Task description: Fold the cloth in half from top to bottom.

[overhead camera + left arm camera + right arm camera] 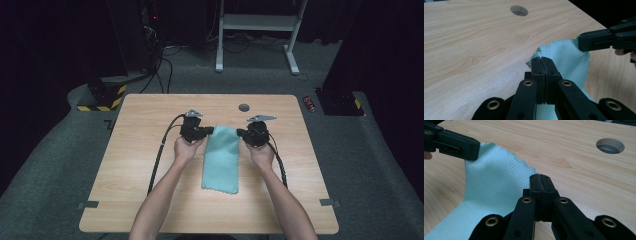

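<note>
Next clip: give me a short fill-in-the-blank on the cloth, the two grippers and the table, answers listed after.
1. The cloth is pale ____ in colour.
2. The left gripper and the right gripper each pinch a far ____ of the cloth.
3. The fingers of both grippers are ____ on the fabric.
4. Beyond the cloth, the wooden table has a round ____ in its top.

Missing words: green; corner; shut; hole
</note>
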### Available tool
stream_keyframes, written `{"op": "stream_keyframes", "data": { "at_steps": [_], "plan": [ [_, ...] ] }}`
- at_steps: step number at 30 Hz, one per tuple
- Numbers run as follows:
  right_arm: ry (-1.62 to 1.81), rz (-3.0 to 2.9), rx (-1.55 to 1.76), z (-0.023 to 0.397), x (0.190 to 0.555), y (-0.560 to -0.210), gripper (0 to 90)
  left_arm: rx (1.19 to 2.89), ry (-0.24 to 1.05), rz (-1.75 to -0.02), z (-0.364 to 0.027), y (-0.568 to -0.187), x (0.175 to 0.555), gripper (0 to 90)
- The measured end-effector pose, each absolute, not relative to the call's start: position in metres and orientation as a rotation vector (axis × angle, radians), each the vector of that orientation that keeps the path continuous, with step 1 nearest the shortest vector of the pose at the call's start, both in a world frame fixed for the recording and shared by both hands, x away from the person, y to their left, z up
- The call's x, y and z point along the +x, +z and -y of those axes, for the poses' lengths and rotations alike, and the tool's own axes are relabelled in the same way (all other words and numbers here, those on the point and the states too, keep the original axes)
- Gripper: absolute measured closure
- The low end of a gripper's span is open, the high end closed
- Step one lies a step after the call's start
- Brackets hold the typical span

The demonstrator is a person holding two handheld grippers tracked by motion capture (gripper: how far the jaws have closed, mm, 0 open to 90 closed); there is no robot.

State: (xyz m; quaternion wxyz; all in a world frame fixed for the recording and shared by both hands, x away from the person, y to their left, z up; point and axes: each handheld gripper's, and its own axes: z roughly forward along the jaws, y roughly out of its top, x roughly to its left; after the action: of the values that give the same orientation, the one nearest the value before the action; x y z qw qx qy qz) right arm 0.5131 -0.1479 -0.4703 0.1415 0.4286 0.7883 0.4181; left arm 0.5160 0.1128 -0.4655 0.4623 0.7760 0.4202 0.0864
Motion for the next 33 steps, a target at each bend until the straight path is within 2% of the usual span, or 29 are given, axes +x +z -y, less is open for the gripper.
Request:
{"op": "stream_keyframes", "data": {
  "at_steps": [33],
  "plan": [
    [1.275, -2.315, 1.061, 0.149, 0.462, -0.465, 90.0, 1.937, 0.235, -0.922, -0.126, -0.462, 0.466, 88.5]
  ]
}}
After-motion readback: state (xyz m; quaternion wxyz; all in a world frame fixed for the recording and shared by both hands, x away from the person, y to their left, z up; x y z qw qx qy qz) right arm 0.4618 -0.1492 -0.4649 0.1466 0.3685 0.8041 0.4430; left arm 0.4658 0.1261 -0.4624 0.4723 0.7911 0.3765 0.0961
